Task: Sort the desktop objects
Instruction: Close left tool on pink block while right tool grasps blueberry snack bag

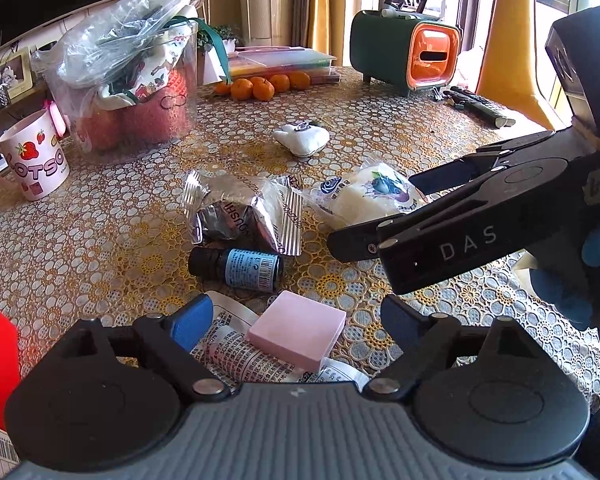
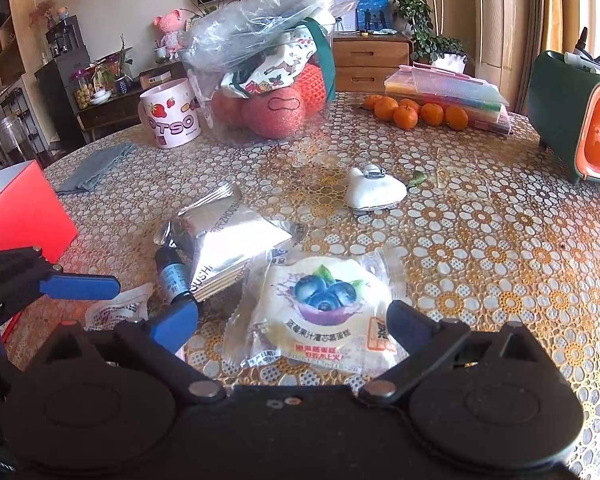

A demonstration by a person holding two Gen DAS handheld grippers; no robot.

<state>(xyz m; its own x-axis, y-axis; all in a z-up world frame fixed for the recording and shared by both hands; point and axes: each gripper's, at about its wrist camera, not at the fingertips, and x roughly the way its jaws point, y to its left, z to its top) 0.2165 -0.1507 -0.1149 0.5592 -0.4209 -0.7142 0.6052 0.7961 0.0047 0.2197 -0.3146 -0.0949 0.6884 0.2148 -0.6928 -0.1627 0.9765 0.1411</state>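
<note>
My left gripper (image 1: pixel 296 326) is open, its fingers on either side of a pink square block (image 1: pixel 297 330) that lies on a white printed sachet (image 1: pixel 244 360). Beyond lie a small dark bottle with a blue label (image 1: pixel 238 267), a silver snack packet (image 1: pixel 244 212) and a blueberry cake packet (image 1: pixel 370 194). My right gripper (image 2: pixel 292 326) is open, its fingers either side of the blueberry cake packet (image 2: pixel 320 312) on the table. The right gripper also shows in the left wrist view (image 1: pixel 384 216), open over that packet. The silver packet (image 2: pixel 228 244) and bottle (image 2: pixel 174 276) lie to its left.
A white pouch (image 1: pixel 302 140) lies mid-table. A pink mug (image 1: pixel 32 160), a clear tub of fruit and bags (image 1: pixel 132 80), several oranges (image 1: pixel 264 84), coloured folders (image 1: pixel 280 60) and a green and orange box (image 1: pixel 408 52) stand at the back. A red box (image 2: pixel 16 212) is at the left.
</note>
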